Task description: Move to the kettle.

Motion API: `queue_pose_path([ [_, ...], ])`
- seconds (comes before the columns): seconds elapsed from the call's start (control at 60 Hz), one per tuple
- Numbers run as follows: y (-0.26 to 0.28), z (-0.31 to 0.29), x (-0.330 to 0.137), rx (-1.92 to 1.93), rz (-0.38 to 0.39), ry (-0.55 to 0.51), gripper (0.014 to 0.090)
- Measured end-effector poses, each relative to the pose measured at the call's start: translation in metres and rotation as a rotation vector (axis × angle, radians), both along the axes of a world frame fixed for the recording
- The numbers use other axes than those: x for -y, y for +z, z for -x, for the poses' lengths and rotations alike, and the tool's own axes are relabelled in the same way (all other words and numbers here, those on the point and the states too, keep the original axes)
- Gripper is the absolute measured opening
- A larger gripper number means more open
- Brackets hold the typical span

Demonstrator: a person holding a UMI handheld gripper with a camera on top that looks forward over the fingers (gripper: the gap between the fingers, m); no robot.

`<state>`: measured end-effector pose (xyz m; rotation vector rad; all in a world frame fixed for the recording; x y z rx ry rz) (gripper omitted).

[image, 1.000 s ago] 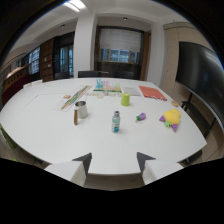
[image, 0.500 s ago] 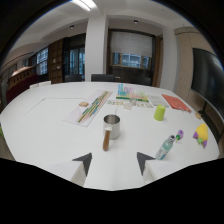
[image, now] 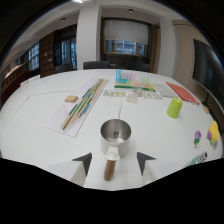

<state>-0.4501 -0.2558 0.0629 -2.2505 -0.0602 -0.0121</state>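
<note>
Since the earlier frame, the kettle on the white table drew much closer and sat just ahead of the tool, its brown handle reaching between the spread fingers. The approach looked nearly complete, nothing gripped.

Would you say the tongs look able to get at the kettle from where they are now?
Probably yes. The kettle stands just ahead of the tongs, its brown handle pointing back between the open fingers, and nothing on the white table lies between them.
</note>
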Motion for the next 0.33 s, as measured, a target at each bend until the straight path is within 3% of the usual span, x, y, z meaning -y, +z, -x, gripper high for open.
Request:
queue_pose_path([
  [0.333,-0.0058,0.0013,0.0010,-0.016,0.029,-0.014,0.0855],
])
